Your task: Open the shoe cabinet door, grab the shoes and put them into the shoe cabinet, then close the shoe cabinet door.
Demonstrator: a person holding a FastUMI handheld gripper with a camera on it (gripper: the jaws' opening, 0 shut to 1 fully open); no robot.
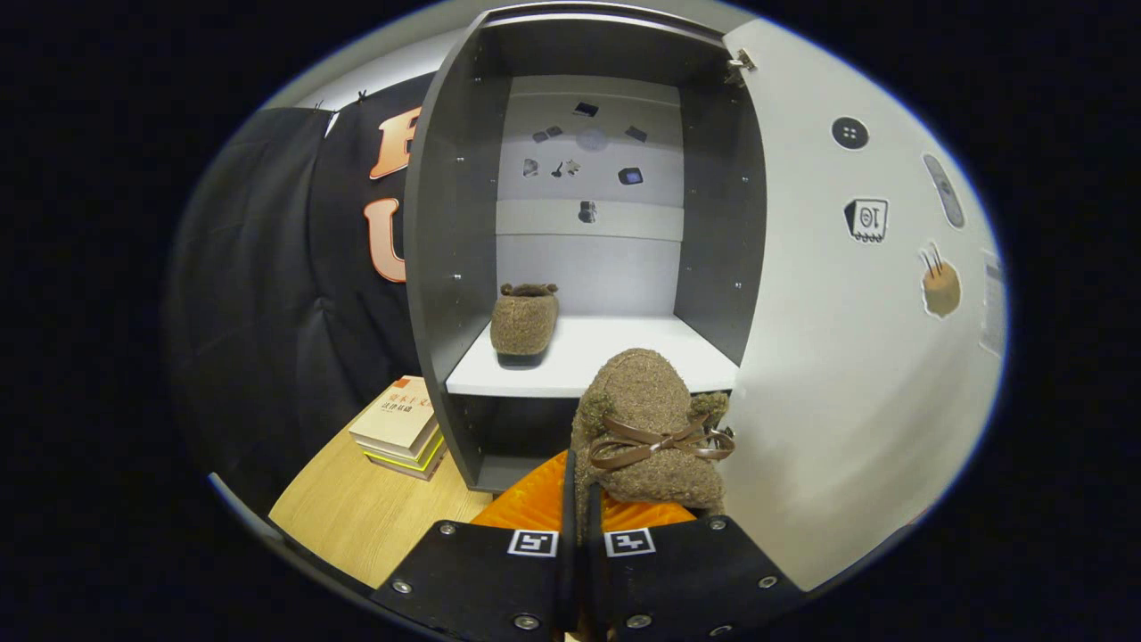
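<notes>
Inside the open cabinet point(455, 223), at ten o'clock, one slipper point(523, 321) sat, while the gripper point(581, 513) pinched the other slipper point(649, 428), seemingly soft, light, by its edge.

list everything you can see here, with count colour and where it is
shoe cabinet: 1, grey walls with a white shelf, ahead of the tool
cabinet door: 1, white, swung open beside the compartment, stickers on it
slipper on shelf: 1, brown fuzzy, on the white shelf
held slipper: 1, brown fuzzy with a bow, between the fingers, just before the shelf edge
books: small stack, on the wooden floor beside the cabinet
tool: 1, shut on the held slipper
</notes>
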